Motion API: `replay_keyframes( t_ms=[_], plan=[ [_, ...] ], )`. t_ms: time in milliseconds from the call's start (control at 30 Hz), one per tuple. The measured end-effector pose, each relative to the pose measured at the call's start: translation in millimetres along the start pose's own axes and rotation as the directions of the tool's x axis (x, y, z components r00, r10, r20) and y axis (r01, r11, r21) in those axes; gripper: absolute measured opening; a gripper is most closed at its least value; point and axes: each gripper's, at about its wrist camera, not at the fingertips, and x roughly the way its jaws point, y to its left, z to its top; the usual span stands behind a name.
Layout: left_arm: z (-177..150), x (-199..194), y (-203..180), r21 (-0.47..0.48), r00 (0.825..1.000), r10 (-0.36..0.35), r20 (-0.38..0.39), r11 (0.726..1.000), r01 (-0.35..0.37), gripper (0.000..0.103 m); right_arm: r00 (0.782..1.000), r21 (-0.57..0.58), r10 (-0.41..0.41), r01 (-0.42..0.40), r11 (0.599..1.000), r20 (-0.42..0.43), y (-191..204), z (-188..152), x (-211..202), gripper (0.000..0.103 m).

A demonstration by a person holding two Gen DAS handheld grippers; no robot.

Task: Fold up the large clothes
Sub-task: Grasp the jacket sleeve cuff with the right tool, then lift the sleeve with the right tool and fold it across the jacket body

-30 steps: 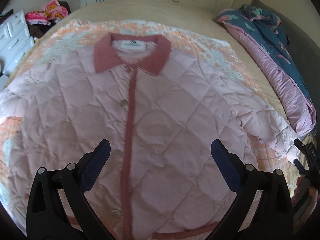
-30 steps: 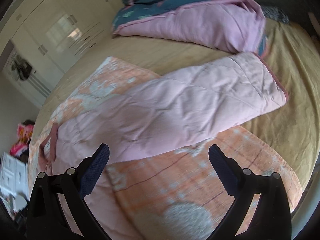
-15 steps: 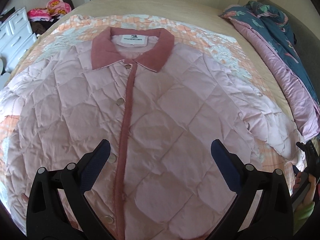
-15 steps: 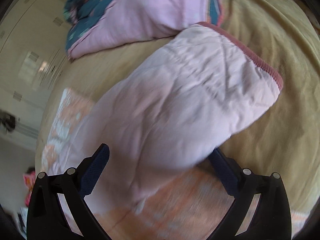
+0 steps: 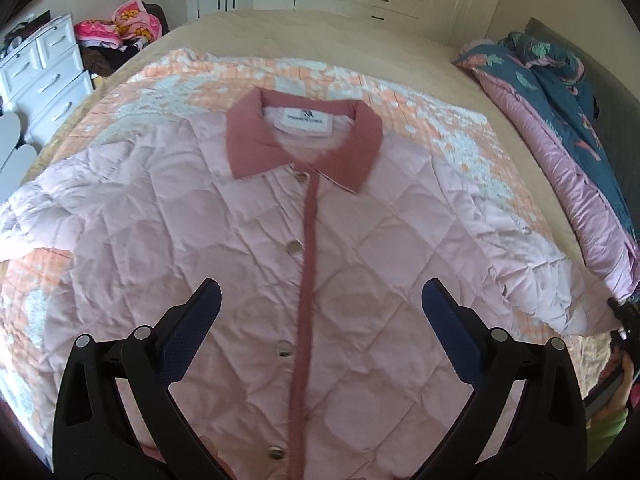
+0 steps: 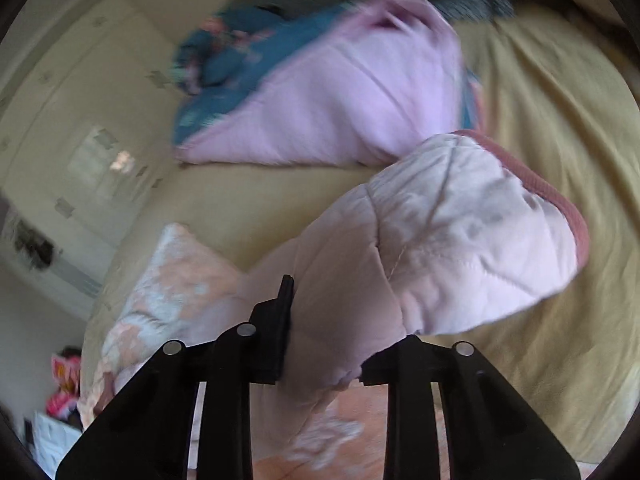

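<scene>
Left gripper (image 5: 318, 304) tilted steeply down over the lower front of the pink quilted jacket (image 5: 248, 264), jaws spread wide, nothing between them, pads clear of the cloth. Jacket spread flat, front up and buttoned, on the orange patterned blanket (image 5: 440, 128) across the bed (image 5: 320, 36), collar (image 5: 304, 140) toward the far side of the bed.

Right gripper (image 6: 324, 344) angled down at the jacket's sleeve (image 6: 460, 240), jaws closing, narrow, with a pinch of sleeve cloth bunched between them; the cuff end lifted off the bed beyond the jaws. Right pad buried in the fabric, so full contact hard to confirm.

Right wrist view blurred: wardrobe (image 6: 80, 128) and the folded teal-and-pink quilt (image 6: 320, 92) behind the sleeve smeared. Jacket's hem cut off at the bottom of the left wrist view.

Only in the left wrist view: whole jacket body, collar, white drawers (image 5: 44, 68) beside the bed, and a sliver of the right gripper at the sleeve's end. Only in the right wrist view: the grip itself and the red cuff trim (image 6: 552, 204).
</scene>
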Motion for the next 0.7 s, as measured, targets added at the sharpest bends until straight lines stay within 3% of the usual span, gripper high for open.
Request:
replay_keyframes(
  t_ms=[267,700],
  plan=[
    [10,-23,26,-0.016,0.997,-0.062,0.034,0.998,0.063,0.094,0.990,-0.246,0.130,-0.111,0.963,0.060,95,-2,-53,0.021],
    [25,-43,71,-0.027,0.994,-0.097,0.046,0.995,0.098,0.094,0.968,-0.432,0.248,-0.207,0.878,0.039,215,-36,-92,0.021]
  ],
)
